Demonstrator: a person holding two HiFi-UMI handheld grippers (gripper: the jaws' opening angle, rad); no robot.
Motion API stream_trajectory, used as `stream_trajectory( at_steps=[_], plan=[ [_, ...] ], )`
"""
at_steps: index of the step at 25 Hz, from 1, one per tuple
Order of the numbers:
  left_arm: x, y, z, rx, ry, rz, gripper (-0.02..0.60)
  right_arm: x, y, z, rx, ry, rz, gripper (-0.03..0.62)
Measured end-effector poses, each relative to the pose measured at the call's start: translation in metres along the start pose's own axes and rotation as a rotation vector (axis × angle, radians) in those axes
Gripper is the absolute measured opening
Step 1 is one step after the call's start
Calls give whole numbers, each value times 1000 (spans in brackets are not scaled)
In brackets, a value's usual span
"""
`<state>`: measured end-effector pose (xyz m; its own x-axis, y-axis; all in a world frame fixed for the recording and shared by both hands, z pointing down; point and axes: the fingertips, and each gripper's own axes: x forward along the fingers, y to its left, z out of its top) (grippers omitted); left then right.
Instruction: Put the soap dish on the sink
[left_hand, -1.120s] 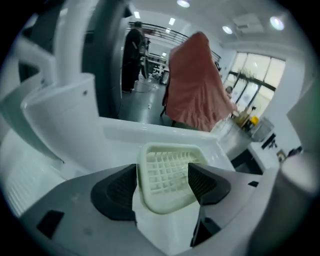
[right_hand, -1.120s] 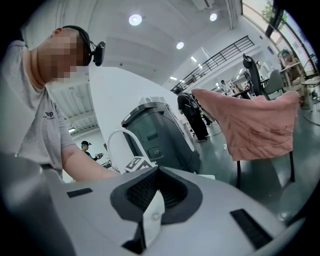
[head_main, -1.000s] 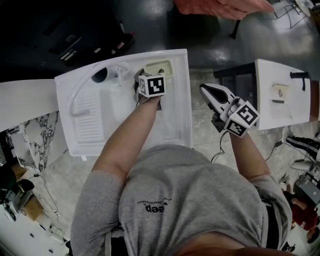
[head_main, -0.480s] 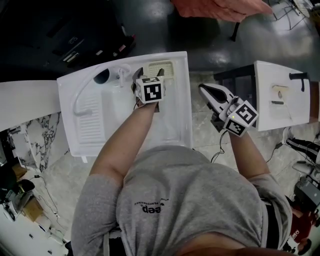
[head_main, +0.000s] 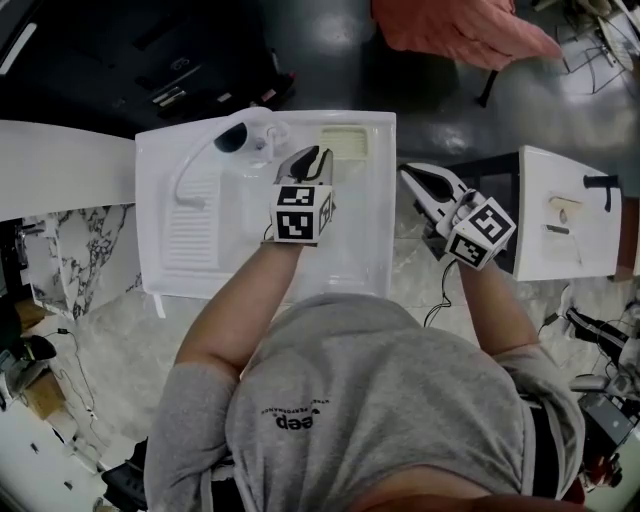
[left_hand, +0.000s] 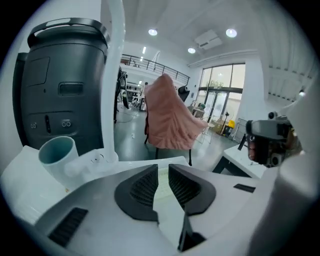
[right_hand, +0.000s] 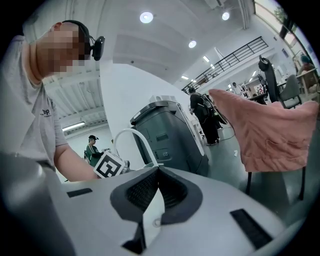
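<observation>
Your left gripper (head_main: 308, 155) hangs over the back of the basin. Its jaws have just been closing and now stand a narrow slit apart with nothing between them. The pale cream, ribbed rectangular soap dish (head_main: 345, 142) lies just beyond its tips. The dish rests flat on the back right corner of the white plastic sink (head_main: 352, 255), apart from the pads. In the left gripper view a strip of the dish shows through the slit.

Your right gripper (head_main: 405, 172) is off the sink's right edge, jaws closed together and empty.

On the sink's back ledge, left of the dish, stand a white curved tap (head_main: 190, 175) and a pale blue-green cup (head_main: 232, 137). A second white sink unit (head_main: 560, 215) stands well to the right. Behind the sink are a dark grey drum-shaped machine (left_hand: 60, 85) and a pink cloth (head_main: 460, 30) draped over a chair, on a grey floor.
</observation>
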<state>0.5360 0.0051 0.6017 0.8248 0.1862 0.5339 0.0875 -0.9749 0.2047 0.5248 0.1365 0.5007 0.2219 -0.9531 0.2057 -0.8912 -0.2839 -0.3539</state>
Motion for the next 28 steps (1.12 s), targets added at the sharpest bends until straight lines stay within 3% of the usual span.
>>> stream_trajectory(
  at_steps=[2, 6, 12, 20, 28],
  plan=[
    [-19, -3, 8, 8, -62, -40, 36, 13, 8, 2, -21, 11, 26, 52],
    [-58, -3, 18, -4, -161, -100, 14, 39, 27, 4, -55, 33, 75, 52],
    [-141, 32, 7, -49, -248, -36, 14, 91, 87, 2, -121, 93, 196, 52],
    [-309, 95, -47, -123, -336, 179, 14, 156, 225, -17, -203, 163, 375, 52],
    [-522, 145, -135, -241, -441, 582, 13, 227, 404, -50, -299, 241, 717, 52]
  ],
)
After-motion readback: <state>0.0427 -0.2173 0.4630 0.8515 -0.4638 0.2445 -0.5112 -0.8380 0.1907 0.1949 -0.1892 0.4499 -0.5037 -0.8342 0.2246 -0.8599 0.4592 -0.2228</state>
